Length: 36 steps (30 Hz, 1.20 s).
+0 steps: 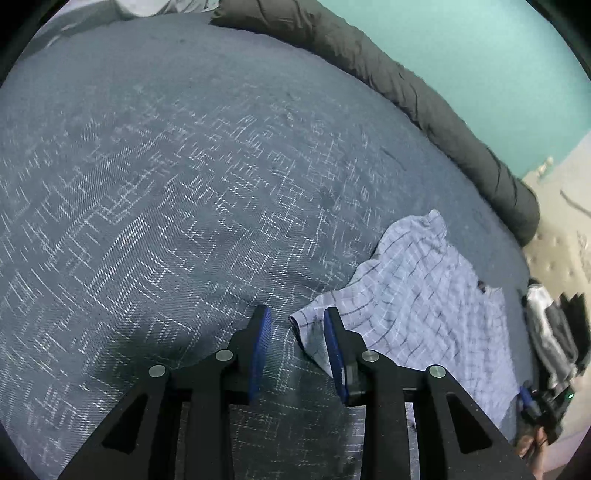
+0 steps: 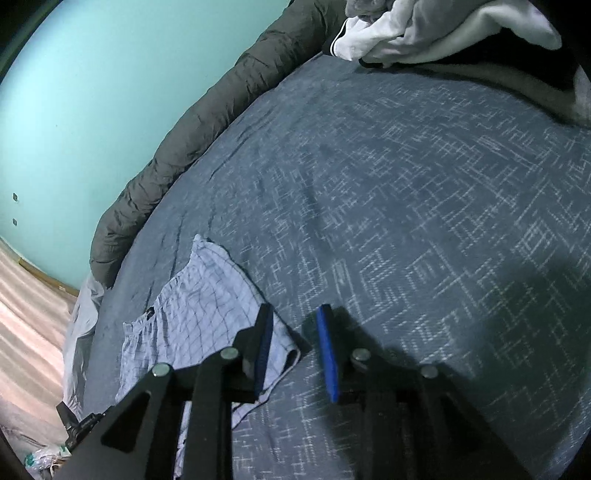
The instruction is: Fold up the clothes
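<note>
Near the bed's wall-side corner lies the checked cloth [image 1: 417,295], flattened on the bedspread [image 1: 184,184] for folding. Left tongs [image 1: 297,319] parted, nothing gripped, straddling its near corner — likely lining up a pinch. Right tongs [image 2: 295,317] released beside its hem.

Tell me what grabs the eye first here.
The pale checked garment lies flat on the blue patterned bedspread, beside the open left gripper. A dark rolled quilt lines the teal wall, and a clothes pile waits at the far end.
</note>
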Each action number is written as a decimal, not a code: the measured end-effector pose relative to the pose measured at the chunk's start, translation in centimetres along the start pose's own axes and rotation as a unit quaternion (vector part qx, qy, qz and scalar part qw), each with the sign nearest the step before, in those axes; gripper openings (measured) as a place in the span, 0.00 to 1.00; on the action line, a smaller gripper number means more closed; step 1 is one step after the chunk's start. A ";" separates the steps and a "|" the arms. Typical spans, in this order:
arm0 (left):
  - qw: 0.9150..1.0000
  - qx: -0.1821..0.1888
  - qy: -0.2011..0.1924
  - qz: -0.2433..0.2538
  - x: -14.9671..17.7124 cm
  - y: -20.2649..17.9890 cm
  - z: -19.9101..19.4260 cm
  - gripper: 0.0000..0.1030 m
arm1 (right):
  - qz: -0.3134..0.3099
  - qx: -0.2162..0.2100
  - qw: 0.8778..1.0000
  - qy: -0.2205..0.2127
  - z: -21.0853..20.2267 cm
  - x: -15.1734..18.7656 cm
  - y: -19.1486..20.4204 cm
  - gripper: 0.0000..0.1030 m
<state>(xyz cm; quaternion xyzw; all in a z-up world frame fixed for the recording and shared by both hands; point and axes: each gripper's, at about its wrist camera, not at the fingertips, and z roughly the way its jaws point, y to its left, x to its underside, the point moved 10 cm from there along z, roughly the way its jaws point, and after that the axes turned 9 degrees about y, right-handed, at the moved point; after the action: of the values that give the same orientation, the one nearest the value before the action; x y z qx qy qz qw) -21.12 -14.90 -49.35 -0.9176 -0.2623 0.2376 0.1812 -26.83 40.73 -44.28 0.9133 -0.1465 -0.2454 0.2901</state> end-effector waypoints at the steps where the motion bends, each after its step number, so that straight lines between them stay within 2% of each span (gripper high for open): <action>1: 1.000 -0.001 -0.002 0.002 0.0 0.0 0.1 0.31 | 0.000 -0.002 1.000 0.000 0.0 0.0 0.1 0.23; 6: 1.000 -0.011 0.002 0.024 -0.1 -1.0 0.9 0.30 | 0.001 -0.009 1.000 0.000 -0.3 0.1 0.2 0.24; 8: 0.999 -0.018 0.005 0.035 -0.1 -1.4 1.4 0.25 | 0.005 -0.013 1.000 -0.001 -0.4 0.1 0.2 0.24; 10: 0.999 -0.014 0.011 0.036 -0.1 -1.6 2.0 0.04 | 0.006 -0.014 1.000 -0.002 -0.5 0.1 0.2 0.24; 14: 0.999 -0.016 0.014 0.041 -0.1 -2.0 2.3 0.03 | 0.005 -0.016 1.000 -0.003 -0.5 0.1 0.4 0.24; 24: 0.997 0.012 -0.018 0.068 -0.6 -6.0 -0.8 0.03 | 0.004 -0.026 1.000 -0.005 -0.7 -0.2 0.8 0.24; 29: 0.995 0.032 -0.022 0.087 -1.4 -10.9 -2.1 0.03 | 0.007 -0.037 0.999 -0.008 -1.2 -0.3 0.9 0.24; 36: 0.985 0.052 0.000 0.163 -1.1 -22.6 -2.5 0.03 | 0.017 -0.060 0.998 -0.010 -2.0 -0.6 0.8 0.25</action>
<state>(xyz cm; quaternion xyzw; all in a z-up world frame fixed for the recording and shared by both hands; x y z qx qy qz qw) -29.55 1.99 -36.60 -0.9374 -0.0964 0.2774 0.1870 -26.39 41.25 -42.11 0.8891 -0.1501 -0.2576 0.3473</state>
